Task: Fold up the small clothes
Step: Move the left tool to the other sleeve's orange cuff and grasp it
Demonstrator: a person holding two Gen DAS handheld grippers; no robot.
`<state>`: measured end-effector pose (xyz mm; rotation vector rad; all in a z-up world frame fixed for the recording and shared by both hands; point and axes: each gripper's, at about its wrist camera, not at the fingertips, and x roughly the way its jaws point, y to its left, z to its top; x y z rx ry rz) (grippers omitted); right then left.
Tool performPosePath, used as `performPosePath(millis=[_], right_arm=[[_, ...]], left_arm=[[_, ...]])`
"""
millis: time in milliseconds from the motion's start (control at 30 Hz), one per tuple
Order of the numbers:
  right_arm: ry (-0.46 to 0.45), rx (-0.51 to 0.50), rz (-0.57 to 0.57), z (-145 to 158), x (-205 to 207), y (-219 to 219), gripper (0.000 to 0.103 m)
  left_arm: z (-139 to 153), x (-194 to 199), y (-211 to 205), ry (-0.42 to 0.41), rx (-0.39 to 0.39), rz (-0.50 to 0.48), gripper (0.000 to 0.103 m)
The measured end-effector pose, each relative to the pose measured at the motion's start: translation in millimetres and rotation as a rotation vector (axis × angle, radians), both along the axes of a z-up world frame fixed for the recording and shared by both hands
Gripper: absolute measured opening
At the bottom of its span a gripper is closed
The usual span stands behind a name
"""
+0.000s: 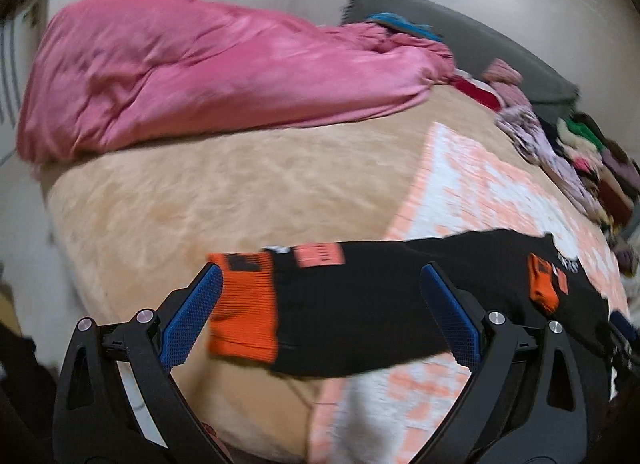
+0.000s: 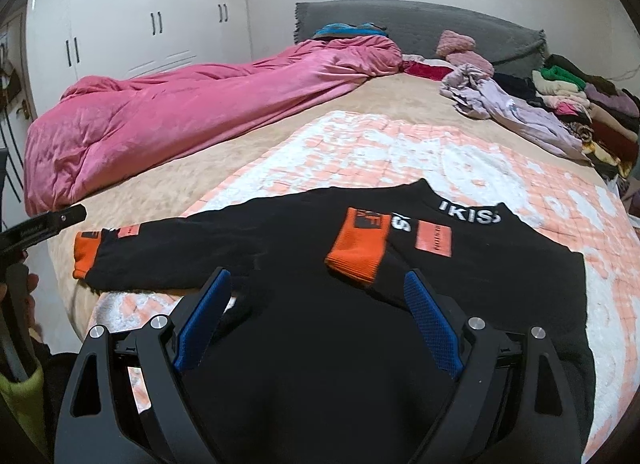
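A small black sweater (image 2: 320, 304) with orange cuffs lies flat on a pink-and-white checked blanket (image 2: 360, 151) on the bed. One sleeve is folded across the chest, its orange cuff (image 2: 356, 252) near the collar. The other sleeve (image 1: 360, 312) stretches out to the left, ending in an orange cuff (image 1: 244, 304). My left gripper (image 1: 320, 272) is open and empty, its blue pads either side of that outstretched sleeve, just above it. My right gripper (image 2: 318, 276) is open and empty over the sweater's body. The left gripper's tip (image 2: 60, 219) shows at the left edge of the right wrist view.
A crumpled pink duvet (image 2: 180, 115) lies along the bed's left side. A pile of assorted clothes (image 2: 560, 111) sits at the right near the grey headboard (image 2: 420, 23). White wardrobes (image 2: 140, 23) stand behind. The beige bedcover (image 1: 200, 203) drops off at the left.
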<state>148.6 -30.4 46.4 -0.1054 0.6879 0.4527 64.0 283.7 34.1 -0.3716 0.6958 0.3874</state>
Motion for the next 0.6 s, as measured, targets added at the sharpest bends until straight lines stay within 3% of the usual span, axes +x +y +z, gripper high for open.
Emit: performPosePath(millis=[167,367,600], right_arm=[[0.005,-0.005,0.043,-6,2,16,0.087],[0.039,-0.014,0.089,-15,8,40,0.087],[0.075,-0.014,0.125,-27,13,70,0.087]], left_arm=[[-13,-5,35,0.026,-0.060,0.071,0.092],[-33,-7,59,0.063,-0.146,0.089,0.092],[-50,3,65,0.087,-0.242,0.032,0.068]])
